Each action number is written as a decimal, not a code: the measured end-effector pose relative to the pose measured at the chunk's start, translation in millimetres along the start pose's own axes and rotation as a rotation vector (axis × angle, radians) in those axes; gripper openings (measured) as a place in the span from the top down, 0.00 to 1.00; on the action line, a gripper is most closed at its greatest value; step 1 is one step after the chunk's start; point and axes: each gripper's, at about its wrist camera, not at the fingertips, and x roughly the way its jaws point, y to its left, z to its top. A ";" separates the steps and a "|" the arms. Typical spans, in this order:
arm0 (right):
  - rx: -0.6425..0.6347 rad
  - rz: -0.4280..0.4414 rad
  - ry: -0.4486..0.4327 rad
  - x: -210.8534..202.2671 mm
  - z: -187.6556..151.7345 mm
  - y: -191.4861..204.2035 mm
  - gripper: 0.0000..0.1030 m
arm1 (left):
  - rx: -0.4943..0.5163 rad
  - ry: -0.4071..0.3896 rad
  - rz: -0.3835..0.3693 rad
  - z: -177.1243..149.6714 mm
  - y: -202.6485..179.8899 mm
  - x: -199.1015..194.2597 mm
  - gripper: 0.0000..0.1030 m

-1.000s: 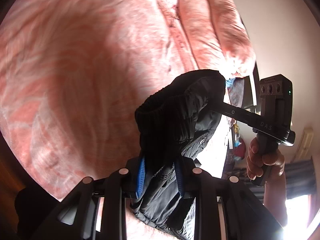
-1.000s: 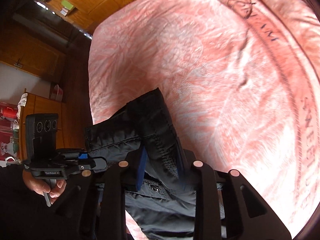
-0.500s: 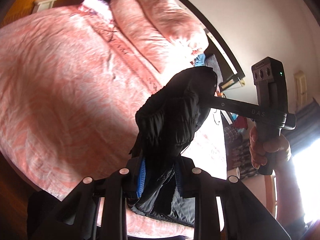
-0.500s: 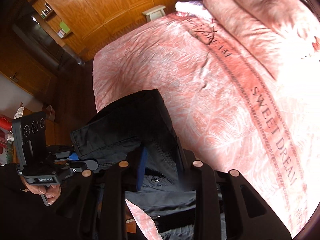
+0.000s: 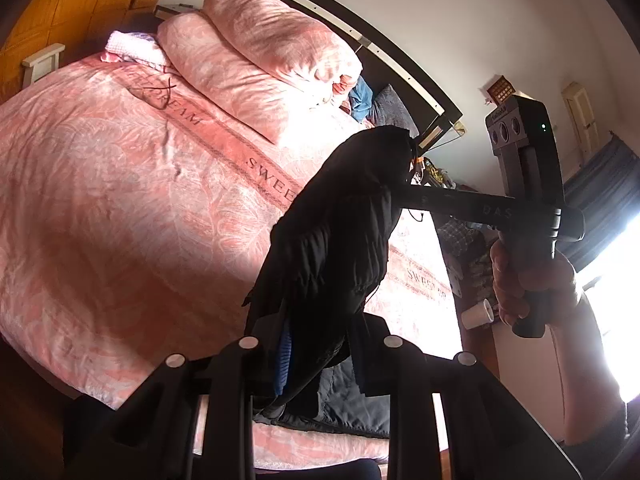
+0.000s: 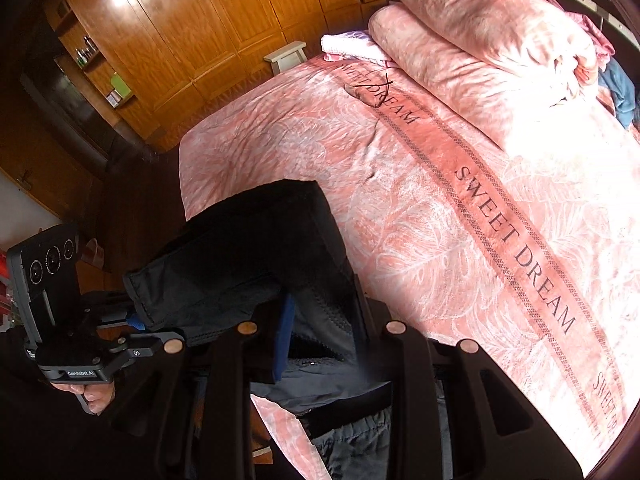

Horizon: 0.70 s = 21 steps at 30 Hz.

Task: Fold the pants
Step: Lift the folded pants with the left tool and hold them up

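The black pants (image 5: 340, 240) hang in the air above the pink bed, stretched between both grippers. My left gripper (image 5: 320, 356) is shut on one end of the waistband; the cloth fills the gap between its blue pads. My right gripper (image 6: 320, 340) is shut on the other end of the pants (image 6: 260, 256). In the left wrist view the right gripper (image 5: 404, 192) pinches the far top corner. In the right wrist view the left gripper (image 6: 136, 320) holds the far left edge. The lower part of the pants (image 6: 352, 420) lies on the bed near its front edge.
The pink bedspread (image 6: 420, 208) printed "SWEET DREAM" covers the bed. Two pink pillows (image 5: 256, 64) lie at the head, with a folded white-pink cloth (image 6: 352, 46) beside them. Wooden wardrobes (image 6: 192, 28) stand beyond the bed. A bright window (image 5: 616, 280) is at the right.
Both grippers have lifted and tilted upward with the pants; the views swung from the bedspread to the pillows, headboard and wardrobes. The grips on the pants are unchanged.
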 end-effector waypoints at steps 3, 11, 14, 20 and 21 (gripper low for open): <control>0.006 -0.005 -0.012 -8.4 -6.1 -2.8 0.75 | 0.023 0.003 -0.001 -1.5 -8.4 0.7 0.76; 0.025 -0.017 -0.036 -27.3 -23.1 -10.0 0.75 | 0.080 0.014 -0.005 -6.3 -30.2 2.2 0.76; 0.037 -0.020 -0.045 -32.8 -30.0 -13.9 0.75 | 0.099 0.018 -0.008 -9.2 -38.3 3.0 0.76; 0.063 -0.023 -0.067 -42.0 -42.2 -21.8 0.75 | 0.133 0.027 -0.010 -13.1 -51.4 7.4 0.76; 0.067 -0.023 -0.069 -43.9 -45.0 -22.8 0.75 | 0.139 0.029 -0.010 -13.9 -53.8 8.1 0.76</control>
